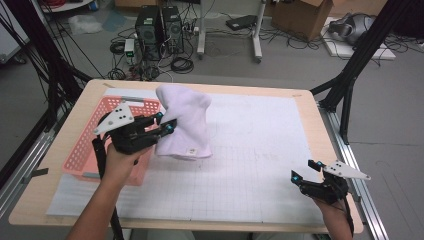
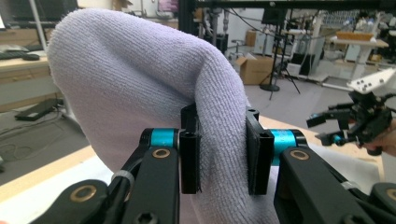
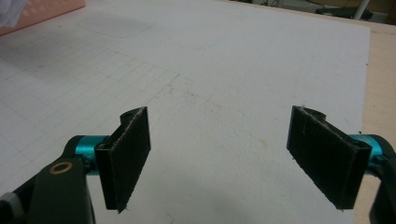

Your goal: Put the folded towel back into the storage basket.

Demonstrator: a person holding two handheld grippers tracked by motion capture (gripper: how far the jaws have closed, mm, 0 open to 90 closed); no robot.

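Note:
A pale lilac towel hangs in the air over the left part of the white gridded mat. My left gripper is shut on a fold at its left side. In the left gripper view the towel bulges up between and above the two black pads, which pinch it. My right gripper rests low at the table's front right corner, open. Its two pads stand wide apart over bare mat in the right gripper view, nothing between them.
A pink plastic basket lies on the mat's left side, under and behind my left hand. The wooden table has metal rails along both sides. Computer towers, cables and a cardboard box sit on the floor beyond.

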